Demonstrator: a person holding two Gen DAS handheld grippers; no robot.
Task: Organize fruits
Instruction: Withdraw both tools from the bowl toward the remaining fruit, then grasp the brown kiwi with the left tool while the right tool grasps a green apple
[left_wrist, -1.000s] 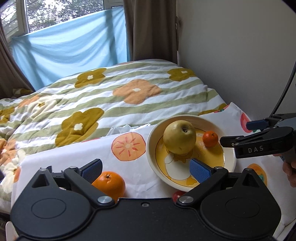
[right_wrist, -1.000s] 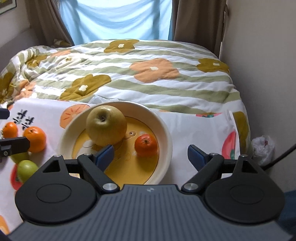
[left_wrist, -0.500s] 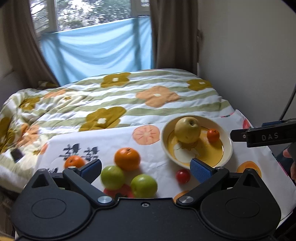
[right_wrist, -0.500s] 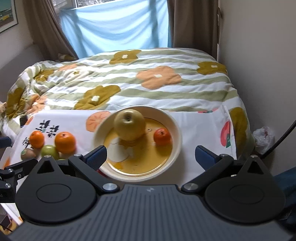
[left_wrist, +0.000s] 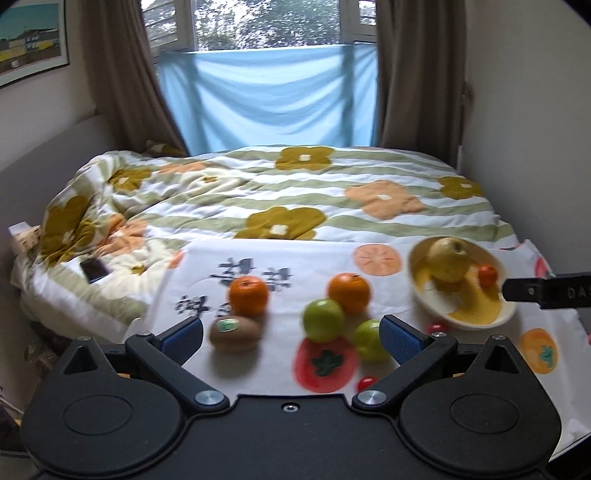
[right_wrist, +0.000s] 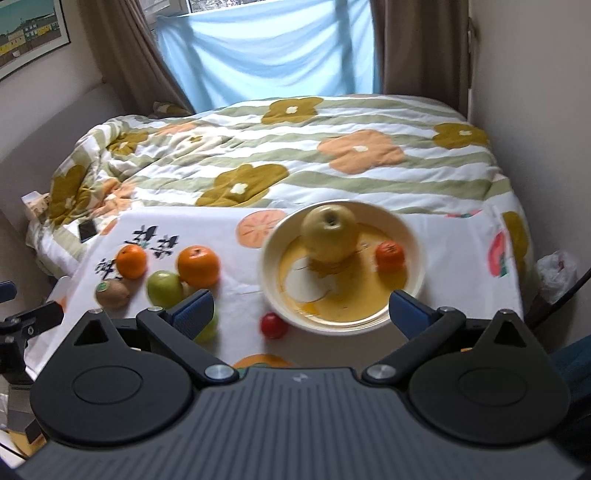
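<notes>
Two views, left wrist first. Left wrist view: the left gripper (left_wrist: 291, 334) hangs above the near edge of the printed cloth (left_wrist: 317, 258), its blue-padded jaws spread wide with nothing between them. On the cloth lie a kiwi (left_wrist: 235, 333), long axis running left to right and its sticker facing up, two oranges (left_wrist: 248, 296) (left_wrist: 349, 292), two green apples (left_wrist: 323, 319) (left_wrist: 369, 340), and two small red fruits (left_wrist: 436, 327) (left_wrist: 366, 382). The right-hand orange touches the left-hand green apple. Toward the cloth's right edge sits a bowl (left_wrist: 417, 260) holding a yellow apple (left_wrist: 448, 260), stem end pointing up, and a small mandarin (left_wrist: 487, 275) just beside it. One finger (left_wrist: 546, 293) of the right gripper reaches in from the right, in front of the bowl's rim.

Right wrist view: the right gripper (right_wrist: 301, 308) hovers near the bowl (right_wrist: 273, 258), fingers parted wide and empty. The yellow apple (right_wrist: 330, 232) stands at the bowl's far side, stem hollow upward; the mandarin (right_wrist: 389, 254) lies near it, to its right, apart from it. A small red fruit (right_wrist: 273, 325) lies just outside the bowl's near-left rim. Kiwi (right_wrist: 112, 292), oranges (right_wrist: 131, 261) (right_wrist: 198, 266) and a green apple (right_wrist: 165, 288) cluster at the cloth's (right_wrist: 240, 280) left edge. A phone (right_wrist: 88, 230) rests on the quilt (right_wrist: 295, 155) beyond the cloth's far-left corner.
</notes>
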